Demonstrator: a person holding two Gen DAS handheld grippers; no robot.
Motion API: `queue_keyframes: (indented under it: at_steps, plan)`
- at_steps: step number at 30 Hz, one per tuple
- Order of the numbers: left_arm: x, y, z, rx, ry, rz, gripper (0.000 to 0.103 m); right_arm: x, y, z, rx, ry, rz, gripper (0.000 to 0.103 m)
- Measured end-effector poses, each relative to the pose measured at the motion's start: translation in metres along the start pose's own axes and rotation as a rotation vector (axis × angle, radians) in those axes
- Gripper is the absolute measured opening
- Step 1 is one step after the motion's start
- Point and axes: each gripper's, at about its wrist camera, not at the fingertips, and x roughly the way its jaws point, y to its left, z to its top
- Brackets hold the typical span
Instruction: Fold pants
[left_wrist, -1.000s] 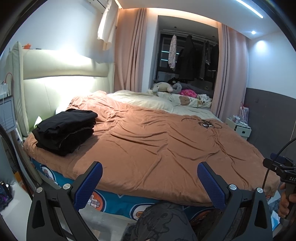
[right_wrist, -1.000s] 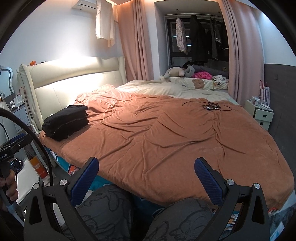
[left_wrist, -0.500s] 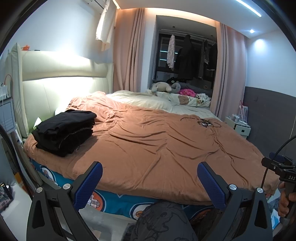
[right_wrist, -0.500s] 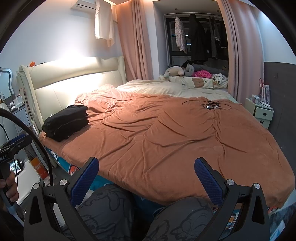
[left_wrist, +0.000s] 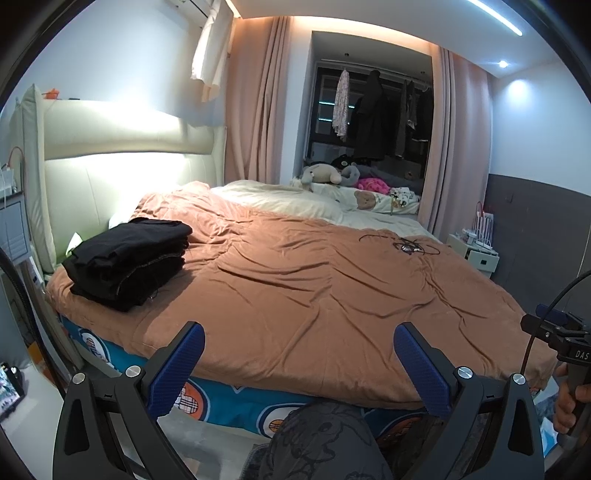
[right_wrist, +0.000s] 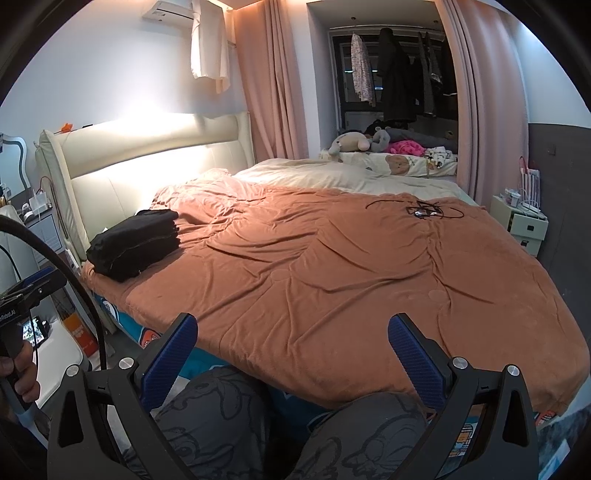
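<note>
Folded black pants (left_wrist: 127, 260), stacked in layers on the brown blanket (left_wrist: 314, 295), at the bed's near left corner just in front of the cream headboard (left_wrist: 122, 173). Long axis of the stack running from that corner up toward the headboard and the middle of the bed; folded edges facing the camera side, a pale seam line showing along one layer. Same stack in the right wrist view (right_wrist: 135, 243), farther off and lower-angled, edges stacked flush.

Left tongs (left_wrist: 298, 354) spread wide, blue pads empty, held off the foot edge of the bed above a knee in grey printed fabric. Right tongs (right_wrist: 291, 347) equally wide and empty, over both knees.

Tangle of black cable (left_wrist: 402, 245) lying on the far right part of the blanket, well apart from the pants.

Only in the left wrist view: the right hand (left_wrist: 569, 402) on its handle at the right edge, and a ceiling light strip. Only in the right wrist view: the left hand (right_wrist: 22, 373) gripping its handle at the left edge, a wall air conditioner (right_wrist: 168, 9), an orange box on the floor beside the bed.
</note>
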Motion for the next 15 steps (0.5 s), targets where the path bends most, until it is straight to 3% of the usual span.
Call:
queue_keyframes:
  at_steps: [15]
  plan:
    - [-0.004,-0.010,0.001,0.013,-0.018,-0.002,0.103,-0.003,-0.003,-0.001,0.014,0.002,-0.004,0.103]
